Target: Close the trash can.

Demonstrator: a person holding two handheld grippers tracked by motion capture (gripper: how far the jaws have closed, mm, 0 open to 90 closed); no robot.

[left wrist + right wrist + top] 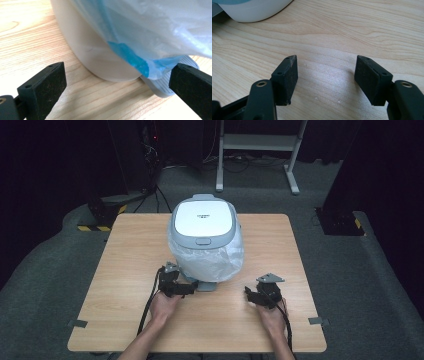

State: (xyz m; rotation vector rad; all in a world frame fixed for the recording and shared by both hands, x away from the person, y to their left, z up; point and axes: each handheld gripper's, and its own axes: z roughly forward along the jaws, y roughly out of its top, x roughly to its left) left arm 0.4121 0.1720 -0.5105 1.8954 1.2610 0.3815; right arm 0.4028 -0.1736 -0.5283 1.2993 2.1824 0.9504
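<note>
Forearms enter at the bottom edge. Left gripper [189, 287] is held wide open, nothing gripped, jaws flanking the bin [205, 237] base, bag [160, 32] hem and pedal [162, 87] just ahead. Right gripper [250, 295] is parked open and empty on bare table [125, 270], farther from the bin.

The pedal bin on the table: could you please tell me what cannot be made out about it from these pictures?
- Pedal bin contents: high view, shut lid hides them.
- Lid lettering: high view, too small.
- Foot pedal: left gripper view, bag liner and a jaw cover part.
- Bin base: right gripper view, cut off by the top edge.
</note>
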